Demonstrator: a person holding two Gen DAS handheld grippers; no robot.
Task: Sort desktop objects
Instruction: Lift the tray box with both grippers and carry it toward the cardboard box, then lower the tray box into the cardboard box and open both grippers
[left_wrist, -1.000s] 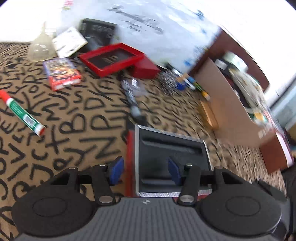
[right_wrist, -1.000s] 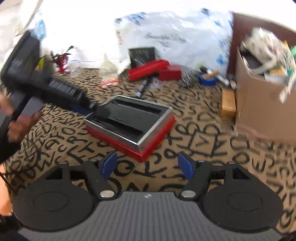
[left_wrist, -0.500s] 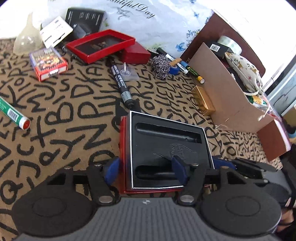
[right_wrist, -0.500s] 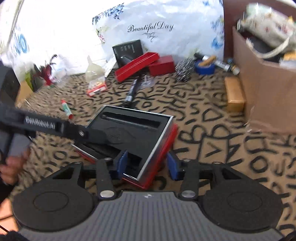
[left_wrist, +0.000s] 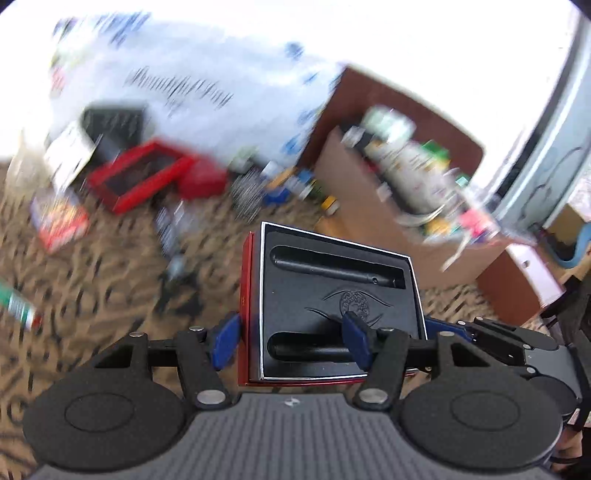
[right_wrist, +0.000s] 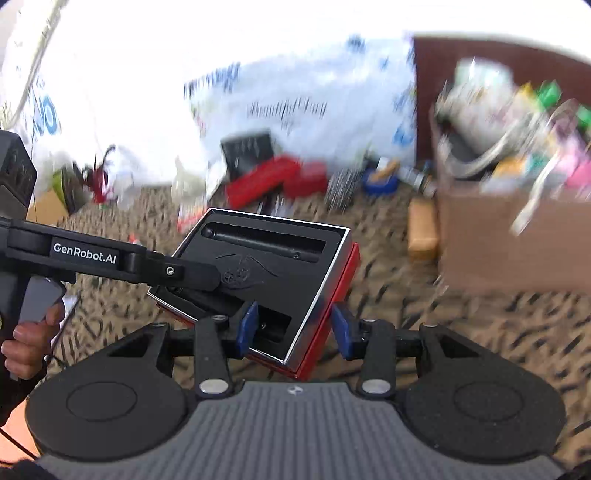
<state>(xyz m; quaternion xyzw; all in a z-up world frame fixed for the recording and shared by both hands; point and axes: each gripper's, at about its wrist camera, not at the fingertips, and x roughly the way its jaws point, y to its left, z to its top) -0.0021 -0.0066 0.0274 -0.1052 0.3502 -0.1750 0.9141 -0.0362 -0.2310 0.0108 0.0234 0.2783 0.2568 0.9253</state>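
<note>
Red box (left_wrist: 334, 314) with a black tray is up off the table, between both grippers. Left gripper (left_wrist: 291, 338) pinches one wall, right gripper (right_wrist: 293, 328) the other (both clamped). Keep it flat and lift together.

looks like a lived-in home room: brown letter-patterned carpet (right_wrist: 480, 332) strewn with odds and ends, overstuffed brown cardboard box (right_wrist: 509, 236) on it, white printed plastic bag (left_wrist: 192, 92) behind.

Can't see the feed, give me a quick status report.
Left hand-held gripper and right hand-held gripper both clamp the red box. Box off the patterned cloth. Nothing blocking.
</note>
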